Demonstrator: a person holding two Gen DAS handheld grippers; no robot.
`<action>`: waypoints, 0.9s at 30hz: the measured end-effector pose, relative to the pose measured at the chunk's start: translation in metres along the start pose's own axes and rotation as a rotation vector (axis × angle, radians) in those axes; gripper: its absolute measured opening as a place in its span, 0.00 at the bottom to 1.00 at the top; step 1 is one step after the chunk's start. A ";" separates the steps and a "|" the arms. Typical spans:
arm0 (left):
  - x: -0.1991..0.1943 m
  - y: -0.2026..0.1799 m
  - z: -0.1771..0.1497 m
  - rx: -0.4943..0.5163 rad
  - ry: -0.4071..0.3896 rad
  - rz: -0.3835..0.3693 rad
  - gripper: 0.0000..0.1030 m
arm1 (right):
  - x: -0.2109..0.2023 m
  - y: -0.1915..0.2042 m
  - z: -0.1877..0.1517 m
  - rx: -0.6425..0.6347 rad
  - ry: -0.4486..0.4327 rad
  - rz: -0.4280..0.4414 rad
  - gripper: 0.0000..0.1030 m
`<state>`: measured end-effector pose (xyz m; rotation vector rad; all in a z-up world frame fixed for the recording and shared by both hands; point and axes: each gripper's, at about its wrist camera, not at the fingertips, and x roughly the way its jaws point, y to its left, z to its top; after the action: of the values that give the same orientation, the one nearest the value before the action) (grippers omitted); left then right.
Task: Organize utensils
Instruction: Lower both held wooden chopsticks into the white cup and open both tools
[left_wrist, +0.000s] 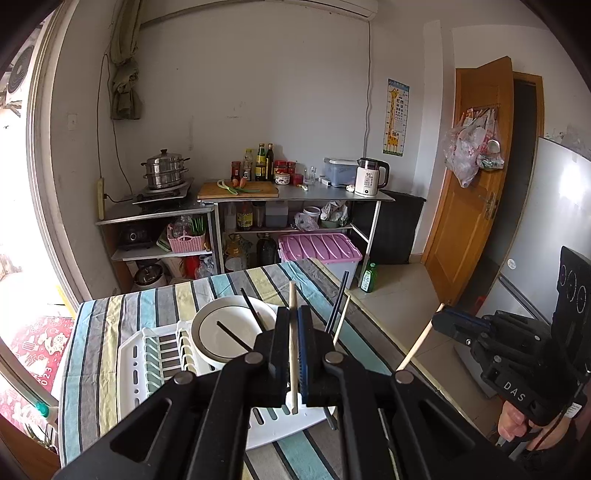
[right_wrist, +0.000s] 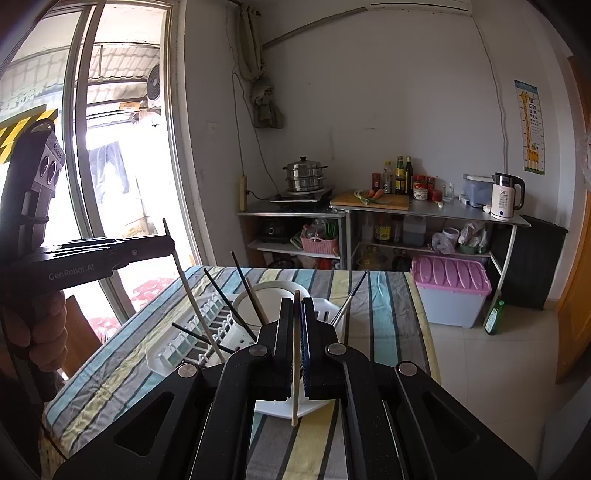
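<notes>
My left gripper (left_wrist: 294, 314) is shut on a pale wooden chopstick (left_wrist: 293, 347), held upright above the white dish rack (left_wrist: 147, 354). My right gripper (right_wrist: 296, 306) is shut on another wooden chopstick (right_wrist: 295, 376), also above the rack (right_wrist: 177, 350). Each gripper shows in the other's view: the right one (left_wrist: 448, 315) off the table's right edge with its chopstick (left_wrist: 419, 339), the left one (right_wrist: 170, 240) at the left with its chopstick (right_wrist: 192, 295). Black chopsticks (left_wrist: 255, 310) and one more wooden chopstick (left_wrist: 341, 319) stand in the rack beside a white plate (left_wrist: 229, 328).
The rack stands on a striped tablecloth (left_wrist: 92, 350). Beyond the table are metal shelves with a steamer pot (left_wrist: 164, 170), bottles, a cutting board (left_wrist: 238, 190) and a kettle (left_wrist: 371, 177). A pink-lidded bin (left_wrist: 319, 251) sits on the floor. A wooden door (left_wrist: 469, 177) is at right.
</notes>
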<state>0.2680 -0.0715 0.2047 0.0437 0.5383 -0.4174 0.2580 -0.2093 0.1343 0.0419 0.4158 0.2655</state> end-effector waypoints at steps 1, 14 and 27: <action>0.004 -0.001 0.003 -0.001 0.004 -0.002 0.05 | 0.001 0.001 0.001 0.000 -0.002 0.001 0.03; 0.054 -0.007 0.023 0.012 0.034 -0.020 0.04 | 0.031 -0.004 0.016 0.009 -0.021 0.025 0.03; 0.096 -0.012 0.026 0.031 0.096 -0.035 0.04 | 0.056 -0.004 0.016 0.008 -0.002 0.037 0.03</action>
<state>0.3508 -0.1222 0.1797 0.0845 0.6283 -0.4594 0.3145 -0.1986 0.1269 0.0581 0.4143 0.3000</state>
